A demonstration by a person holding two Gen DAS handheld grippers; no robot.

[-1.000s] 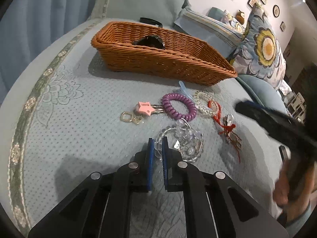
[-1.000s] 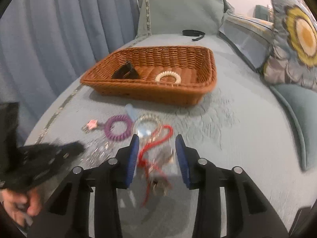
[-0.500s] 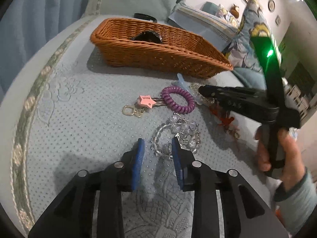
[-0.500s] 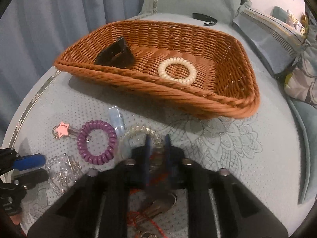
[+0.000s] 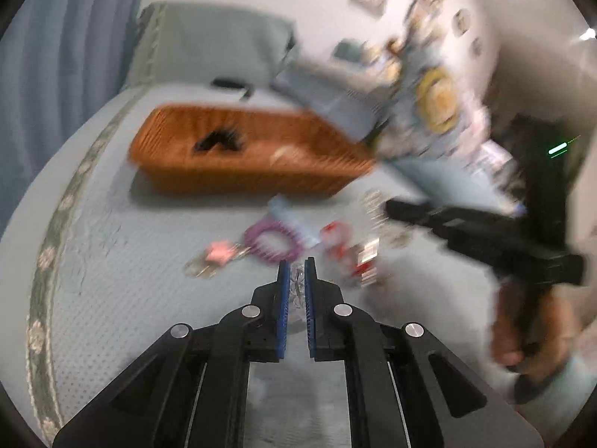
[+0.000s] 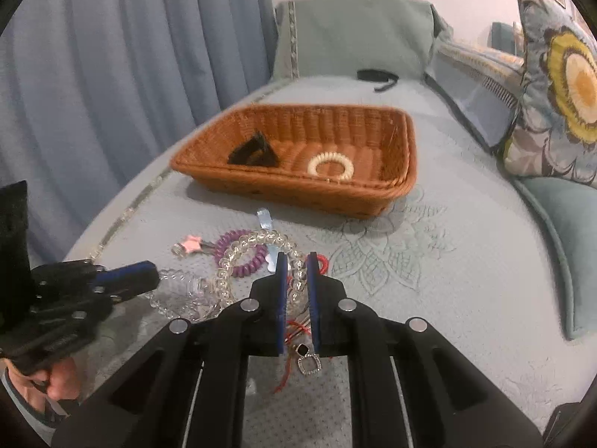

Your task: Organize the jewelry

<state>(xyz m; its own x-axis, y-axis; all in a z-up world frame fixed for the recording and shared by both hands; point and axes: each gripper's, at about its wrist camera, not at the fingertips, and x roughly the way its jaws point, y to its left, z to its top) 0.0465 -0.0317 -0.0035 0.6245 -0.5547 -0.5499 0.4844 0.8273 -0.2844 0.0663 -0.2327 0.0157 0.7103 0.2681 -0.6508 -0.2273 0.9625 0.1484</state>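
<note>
My right gripper [image 6: 296,257] is shut on a clear bead bracelet [image 6: 238,246] and holds it lifted above the bed. My left gripper [image 5: 294,265] is shut on a clear crystal chain [image 5: 296,283]; in the right wrist view the left gripper [image 6: 149,280] holds this crystal chain [image 6: 179,291] at the left. A purple coil band [image 6: 238,257], a pink star keyring [image 6: 188,244], a pale blue clip [image 6: 264,220] and a red cord charm [image 6: 298,339] lie on the bedspread. The wicker basket [image 6: 395,186] holds a cream bracelet [image 6: 330,164] and a black hair claw [image 6: 253,151].
A black strap [image 6: 375,74] lies beyond the basket by the headboard cushion. Flowered pillows [image 6: 559,82] line the right side. Blue curtains [image 6: 112,74] hang at the left. The left wrist view is motion-blurred.
My left gripper has closed on the crystal chain and lifted it. My right gripper has risen with the clear bead bracelet, away from the basket.
</note>
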